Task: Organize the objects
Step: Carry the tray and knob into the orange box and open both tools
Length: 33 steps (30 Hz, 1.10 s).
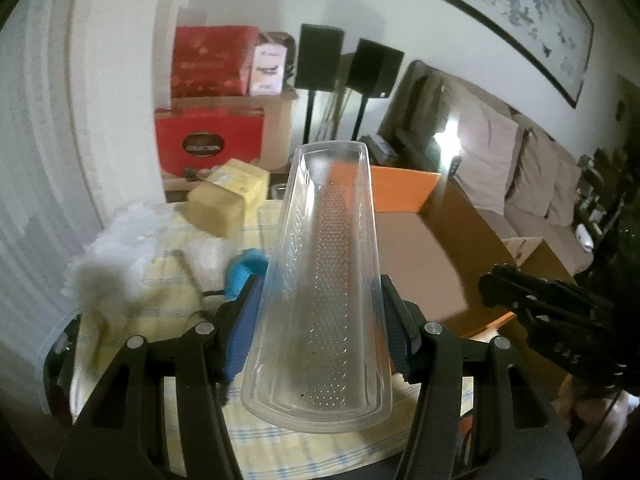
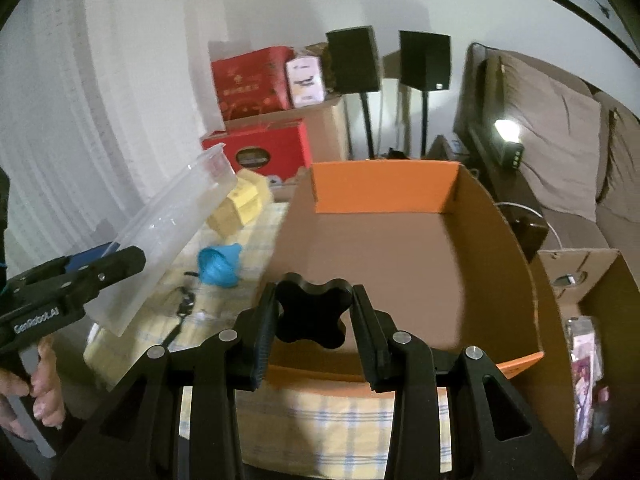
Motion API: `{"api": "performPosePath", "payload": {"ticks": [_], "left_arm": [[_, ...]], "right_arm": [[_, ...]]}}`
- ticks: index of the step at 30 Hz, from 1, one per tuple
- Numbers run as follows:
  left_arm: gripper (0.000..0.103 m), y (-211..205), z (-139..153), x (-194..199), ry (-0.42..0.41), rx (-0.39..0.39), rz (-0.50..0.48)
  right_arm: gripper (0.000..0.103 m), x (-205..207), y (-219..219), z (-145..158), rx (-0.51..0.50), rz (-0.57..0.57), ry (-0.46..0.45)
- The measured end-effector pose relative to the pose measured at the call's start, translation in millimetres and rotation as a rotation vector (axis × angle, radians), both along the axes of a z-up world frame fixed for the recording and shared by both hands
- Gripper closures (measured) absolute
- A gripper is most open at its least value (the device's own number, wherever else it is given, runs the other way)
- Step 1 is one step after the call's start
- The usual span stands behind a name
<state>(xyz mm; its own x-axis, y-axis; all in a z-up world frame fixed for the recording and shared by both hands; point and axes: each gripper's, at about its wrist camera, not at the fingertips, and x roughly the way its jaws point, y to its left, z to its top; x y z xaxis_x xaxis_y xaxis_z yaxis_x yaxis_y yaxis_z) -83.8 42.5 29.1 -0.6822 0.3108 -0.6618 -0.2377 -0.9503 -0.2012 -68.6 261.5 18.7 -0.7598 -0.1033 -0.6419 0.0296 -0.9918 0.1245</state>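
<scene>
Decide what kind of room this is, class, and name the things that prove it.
Most likely a home living room: a sofa with cushions, a framed picture on the wall, and two speakers on stands beside stacked gift boxes.

Left gripper (image 1: 320, 320): black plastic linkage arms, silver pivot screws, blue ribbed finger pads (image 1: 242, 332). White "GenRobot.AI" lettering on its side in right wrist view. Right gripper (image 2: 314, 320): same black frame, silver screws, dark ribbed pads. Bare hand (image 2: 38, 384) at grip, no sleeve visible.
</scene>
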Motion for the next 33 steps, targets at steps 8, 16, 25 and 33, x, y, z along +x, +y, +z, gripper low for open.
{"api": "performPosePath", "payload": {"ticks": [8, 16, 25, 33], "left_arm": [[0.05, 50, -7, -12, -0.014, 0.003, -0.046], [0.05, 90, -17, -32, -0.036, 0.016, -0.073], [0.05, 120, -38, -50, -0.063, -0.005, -0.048], [0.049, 133, -58, -55, -0.085, -0.061, -0.022]], "right_arm": [[0.067, -7, 32, -8, 0.009, -0.069, -0.02], [0.067, -19, 61, -21, 0.011, -0.121, -0.046], [0.067, -32, 79, -41, 0.009, -0.151, -0.091], [0.067, -40, 82, -55, 0.015, -0.15, -0.122]]}}
